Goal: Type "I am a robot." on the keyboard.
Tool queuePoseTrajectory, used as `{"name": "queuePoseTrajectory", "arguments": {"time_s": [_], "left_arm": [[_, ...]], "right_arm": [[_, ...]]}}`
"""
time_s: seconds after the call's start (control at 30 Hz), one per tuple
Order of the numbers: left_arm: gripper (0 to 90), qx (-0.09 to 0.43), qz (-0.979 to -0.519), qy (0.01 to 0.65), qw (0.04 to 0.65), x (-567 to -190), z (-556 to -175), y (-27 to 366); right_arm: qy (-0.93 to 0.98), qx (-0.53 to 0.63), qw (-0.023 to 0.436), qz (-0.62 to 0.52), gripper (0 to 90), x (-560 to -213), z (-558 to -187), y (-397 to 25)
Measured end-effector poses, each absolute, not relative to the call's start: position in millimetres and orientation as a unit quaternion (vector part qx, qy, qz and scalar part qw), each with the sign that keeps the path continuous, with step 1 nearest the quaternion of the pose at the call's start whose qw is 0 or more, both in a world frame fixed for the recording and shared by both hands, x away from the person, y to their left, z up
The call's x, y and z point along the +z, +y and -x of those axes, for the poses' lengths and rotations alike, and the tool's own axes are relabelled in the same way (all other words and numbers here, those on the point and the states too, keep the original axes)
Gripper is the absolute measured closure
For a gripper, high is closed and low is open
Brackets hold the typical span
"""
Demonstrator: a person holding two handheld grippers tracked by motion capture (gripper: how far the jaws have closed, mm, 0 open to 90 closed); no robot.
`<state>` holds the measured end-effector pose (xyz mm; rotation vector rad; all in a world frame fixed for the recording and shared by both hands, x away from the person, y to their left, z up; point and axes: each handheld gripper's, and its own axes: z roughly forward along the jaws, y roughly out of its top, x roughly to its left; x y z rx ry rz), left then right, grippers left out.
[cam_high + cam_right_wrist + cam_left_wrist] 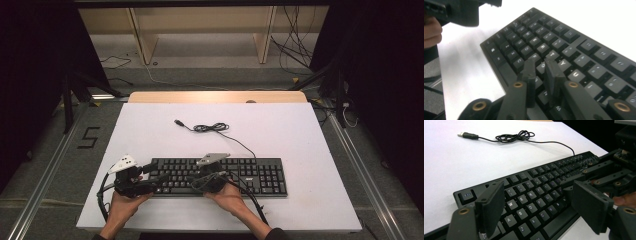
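A black keyboard (235,175) lies on the white table (280,135) near the front edge. Its thin cable (211,128) coils behind it and ends in a loose USB plug (178,122). My left gripper (156,173) hangs over the keyboard's left end, and in the left gripper view its jaws (540,205) stand wide open above the letter keys (529,202) with nothing between them. My right gripper (196,182) is over the middle of the keyboard. In the right gripper view its jaws (540,66) are drawn together just above the keys (564,65), holding nothing.
The table's bare white top spreads behind and to both sides of the keyboard. A wooden strip (217,97) edges its far side. Beyond are wooden shelving legs (142,40), floor cables (295,50) and dark stands (340,80). Metal rails (45,175) flank the table.
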<state>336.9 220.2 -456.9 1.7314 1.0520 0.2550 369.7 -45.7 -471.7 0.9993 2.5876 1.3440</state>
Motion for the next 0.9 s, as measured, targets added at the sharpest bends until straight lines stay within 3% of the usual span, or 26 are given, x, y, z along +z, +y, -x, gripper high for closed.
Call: {"name": "queuePoseTrajectory", "arguments": {"time_s": [0.37,0.53,0.77,0.9], "left_arm": [[26.3,0.106,-0.724,0.436,0.524,-457,-337,220],[26.1,0.105,-0.724,0.434,0.525,-457,-336,220],[26.1,0.103,-0.725,0.433,0.526,-456,-336,219],[26.1,0.103,-0.725,0.433,0.526,-456,-336,219]], "right_arm": [[0.822,0.454,0.036,-0.342,50.0,-460,-376,-64],[0.815,0.456,0.044,-0.354,41.1,-455,-381,-75],[0.811,0.455,0.052,-0.364,39.0,-452,-386,-85],[0.813,0.448,0.058,-0.367,45.7,-453,-387,-86]]}}
